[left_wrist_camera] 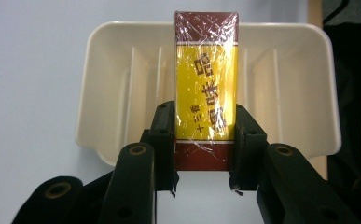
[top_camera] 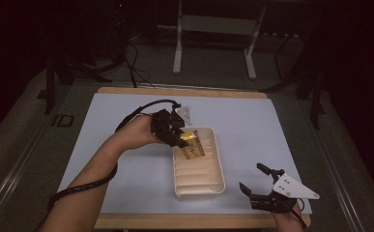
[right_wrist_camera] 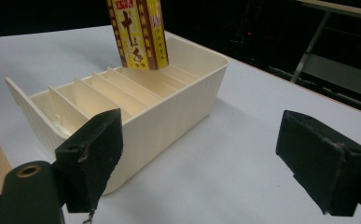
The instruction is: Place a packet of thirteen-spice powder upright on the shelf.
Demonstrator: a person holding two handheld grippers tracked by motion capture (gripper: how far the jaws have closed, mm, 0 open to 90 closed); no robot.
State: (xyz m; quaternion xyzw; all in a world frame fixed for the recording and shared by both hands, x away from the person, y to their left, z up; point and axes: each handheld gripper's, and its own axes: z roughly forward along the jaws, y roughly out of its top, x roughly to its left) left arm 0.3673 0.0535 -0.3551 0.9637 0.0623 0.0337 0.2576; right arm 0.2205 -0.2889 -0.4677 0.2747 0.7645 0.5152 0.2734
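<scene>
Left gripper pinches the yellow box over the cream tray; right gripper, spread, shows tray dividers.

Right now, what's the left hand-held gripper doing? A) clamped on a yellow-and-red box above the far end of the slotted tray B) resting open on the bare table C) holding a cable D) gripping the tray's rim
A: the left hand-held gripper has its jaws pressed on both sides of the yellow-and-red box, which hangs over the far slots of the cream tray.
</scene>
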